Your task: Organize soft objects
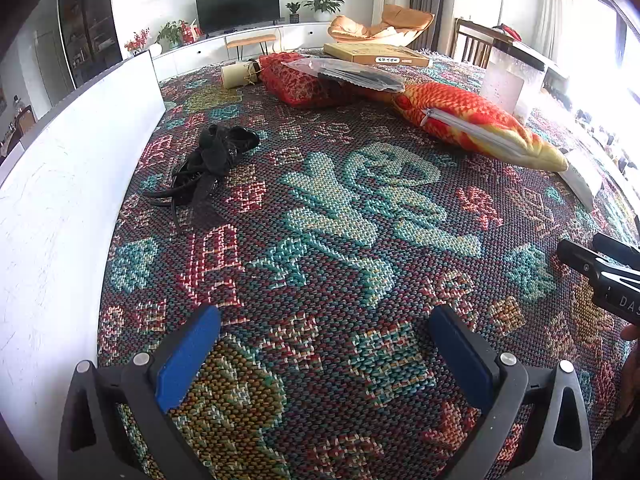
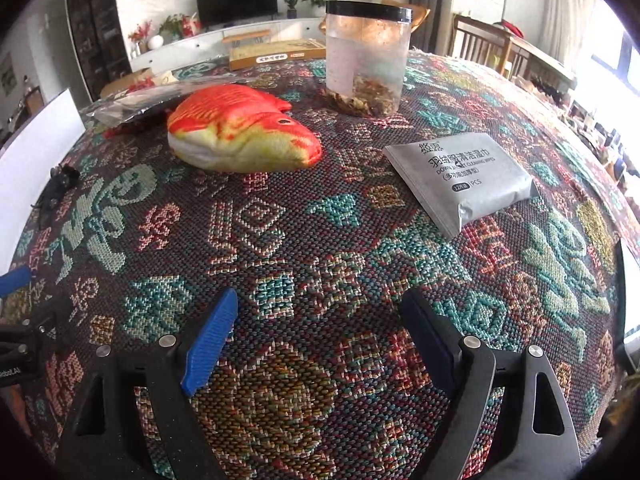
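Both claws hang open and empty: left claw (image 1: 324, 360) near the black cloth (image 1: 208, 164), right claw (image 2: 320, 344) facing the fish toy (image 2: 240, 128).

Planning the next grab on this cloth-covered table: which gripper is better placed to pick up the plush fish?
Probably the right gripper. It is open, and the plush fish lies ahead over bare patterned cloth. The left gripper, also open, sees the fish far off to its right, with the black fabric bundle nearer.

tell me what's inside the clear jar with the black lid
The jar holds a low layer of brownish dried bits at the bottom; above that it looks empty. Its cloudy wall blurs them, so what they are can't be told.
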